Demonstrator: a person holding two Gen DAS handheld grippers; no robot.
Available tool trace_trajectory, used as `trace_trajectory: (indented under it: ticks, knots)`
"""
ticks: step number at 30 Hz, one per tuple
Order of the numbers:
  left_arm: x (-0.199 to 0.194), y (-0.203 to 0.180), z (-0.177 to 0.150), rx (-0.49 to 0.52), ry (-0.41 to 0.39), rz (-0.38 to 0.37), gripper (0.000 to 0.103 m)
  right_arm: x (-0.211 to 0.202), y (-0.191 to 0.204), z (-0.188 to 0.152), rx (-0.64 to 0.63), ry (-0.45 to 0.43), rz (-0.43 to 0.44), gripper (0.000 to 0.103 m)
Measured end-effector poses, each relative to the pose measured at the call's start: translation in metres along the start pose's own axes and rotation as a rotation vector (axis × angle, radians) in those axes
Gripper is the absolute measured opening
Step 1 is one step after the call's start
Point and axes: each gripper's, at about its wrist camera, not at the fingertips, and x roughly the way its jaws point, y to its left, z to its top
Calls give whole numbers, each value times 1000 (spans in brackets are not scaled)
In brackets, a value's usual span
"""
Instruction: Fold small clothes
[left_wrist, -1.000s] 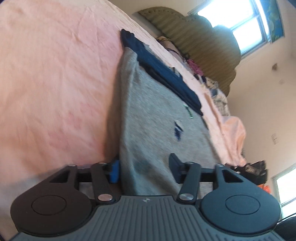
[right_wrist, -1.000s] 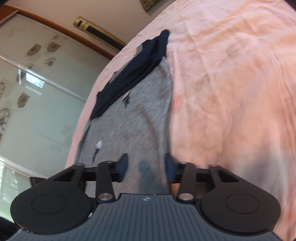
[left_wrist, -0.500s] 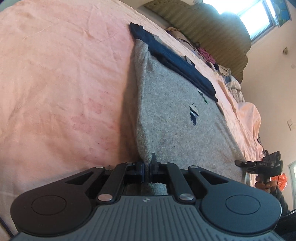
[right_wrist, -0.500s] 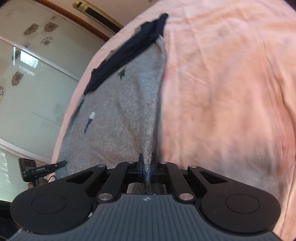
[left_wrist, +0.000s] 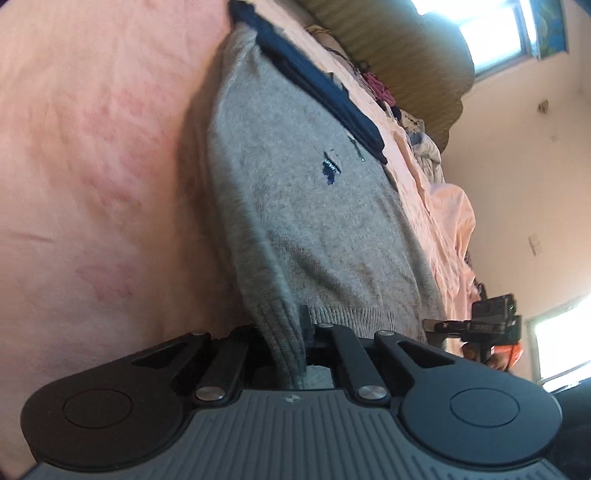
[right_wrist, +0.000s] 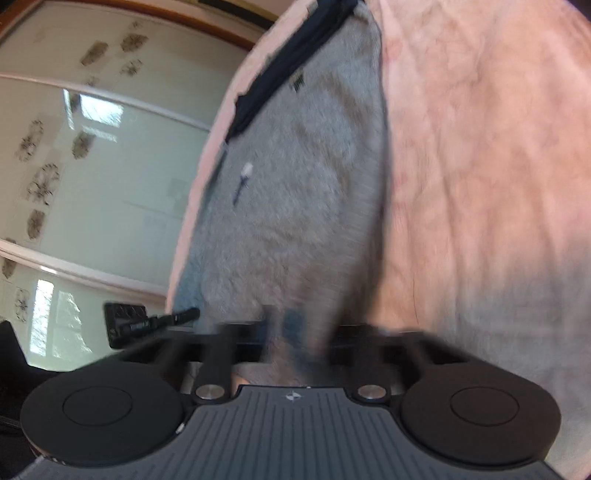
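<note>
- The grey sweater (left_wrist: 314, 221) lies flat on the pink bed (left_wrist: 92, 166), its navy collar band (left_wrist: 317, 88) at the far end from the cameras and its ribbed hem nearest them.
- The left tongs (left_wrist: 291, 343) are clamped on the hem corner at the sweater's left side; the knit rib bunches up between the closed pads.
- The right tongs (right_wrist: 295, 339) are blurred, but grey knit fills the narrow gap, so they read as pinched on the sweater's other hem corner.
- Each pair of tongs shows at the edge of the other's view, both at the hem end of the sweater.
- The step in hand looks like lifting the hem toward the collar band for the first fold.
- To do it well, raise both corners together and level, so the hem stays taut and straight.
- Carry it over slowly; knit this thick sags in the middle and can drag the lower layer askew.
- Lay the hem just short of the collar band, then release.
</note>
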Motion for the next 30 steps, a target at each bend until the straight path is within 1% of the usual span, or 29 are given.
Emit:
trace_trajectory:
  ticks: [2, 3, 4, 5, 6, 7, 9, 10, 11, 12, 13, 14, 15, 16, 17, 18, 19, 20, 22, 23, 24, 25, 26, 27, 28, 29, 30]
  knots:
    - [-8, -1, 2, 36, 7, 44, 3, -11, 6, -3, -34, 0, -11, 11]
    - [-7, 2, 1, 49, 24, 72, 3, -17, 6, -5, -41, -9, -50, 11]
    - [-7, 6, 0, 54, 22, 61, 3, -22, 2, -5, -33, -13, -92, 11]
    - [-7, 8, 0, 48, 22, 46, 3, -26, -6, -7, -11, -15, -96, 8]
    - [-6, 7, 0, 55, 30, 39, 4, -28, -13, -8, 13, -23, -68, 8]
    - [-7, 5, 1, 77, 41, 37, 4, -27, -16, -9, 20, -28, -57, 6]
    - [-16, -1, 4, 126, 63, 11, 5, -28, -15, -9, 25, -38, -64, 5]
    - [-24, -4, 7, 150, 70, 3, 7, -31, -12, -9, 16, -44, -72, 11]
    - [-33, -9, 11, 182, 57, 14, 8, -38, -8, -6, -1, -60, -89, 21]
    - [-42, -15, 19, 215, 25, 36, 8, -47, -3, -2, -17, -101, -117, 27]
    - [-48, -21, 28, 243, -27, 59, 8, -56, 3, 6, -27, -159, -134, 39]
    - [-52, -29, 39, 261, -97, 76, 11, -64, 9, 14, -35, -226, -133, 48]
    - [-51, -37, 53, 264, -170, 88, 16, -70, 16, 26, -43, -306, -122, 51]
    - [-44, -46, 68, 261, -232, 99, 40, -70, 22, 40, -50, -374, -115, 60]
    - [-31, -56, 81, 256, -291, 126, 78, -63, 28, 56, -60, -432, -117, 73]
    - [-14, -66, 93, 244, -371, 180, 90, -52, 34, 73, -65, -486, -130, 79]
    - [8, -75, 101, 247, -442, 238, 92, -40, 37, 89, -67, -529, -150, 88]
    - [35, -85, 109, 270, -470, 291, 92, -20, 40, 107, -73, -551, -172, 89]
    - [90, -98, 124, 311, -443, 408, 91, 23, 44, 138, -76, -555, -214, 89]
    - [111, -98, 125, 322, -427, 450, 90, 49, 46, 153, -77, -543, -247, 87]
    - [128, -96, 124, 344, -409, 503, 90, 72, 47, 164, -95, -518, -309, 86]
    - [142, -93, 123, 368, -388, 558, 90, 96, 49, 172, -125, -492, -412, 84]
    - [152, -84, 119, 380, -350, 600, 90, 113, 56, 169, -217, -517, -505, 85]
    - [155, -78, 110, 438, -355, 628, 90, 127, 64, 164, -318, -508, -613, 90]
    - [150, -76, 105, 458, -348, 623, 91, 139, 68, 158, -408, -477, -719, 91]
    - [145, -73, 102, 463, -346, 606, 93, 147, 68, 148, -491, -458, -798, 93]
    - [141, -72, 100, 460, -342, 608, 94, 146, 66, 139, -528, -459, -836, 103]
